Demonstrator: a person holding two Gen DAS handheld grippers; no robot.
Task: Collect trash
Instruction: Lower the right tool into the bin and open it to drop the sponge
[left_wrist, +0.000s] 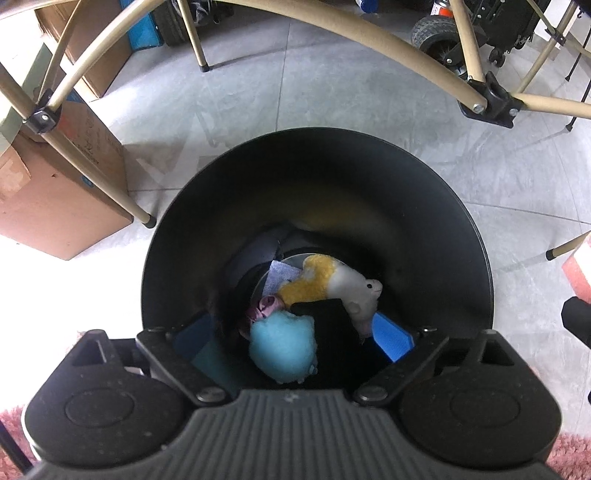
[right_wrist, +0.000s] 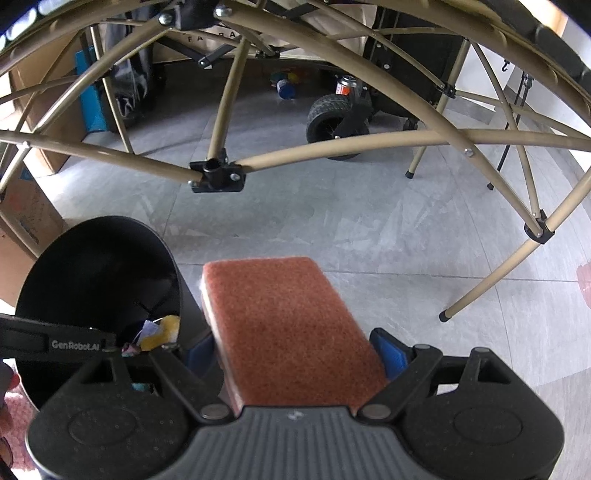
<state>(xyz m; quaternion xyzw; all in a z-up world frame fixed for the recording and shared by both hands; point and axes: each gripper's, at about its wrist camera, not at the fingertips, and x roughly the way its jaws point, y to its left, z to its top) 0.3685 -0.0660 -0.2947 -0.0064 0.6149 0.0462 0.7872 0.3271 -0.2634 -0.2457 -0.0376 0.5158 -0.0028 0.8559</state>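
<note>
Black bin (left_wrist: 424, 206) (blue fluffy toy (left_wrist: 282, 341) inside), reddish-orange sponge (right_wrist: 291, 325).

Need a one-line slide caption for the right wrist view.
Right claw shut on a flat orange scouring sponge, held beside the round black plastic bin on the grey tiled floor.

"GenRobot.AI" stands in white on the black strap (right_wrist: 55, 341) left of the right gripper (right_wrist: 295, 347); other lettering stays unreadable.

A grey tiled floor (right_wrist: 332, 229) carries tan folding-frame legs (right_wrist: 295, 155) joined by black brackets (right_wrist: 216, 173). A cardboard box (left_wrist: 55, 192) stands at the floor's left edge; a black rubber wheel (right_wrist: 330, 118) sits behind the frame.
</note>
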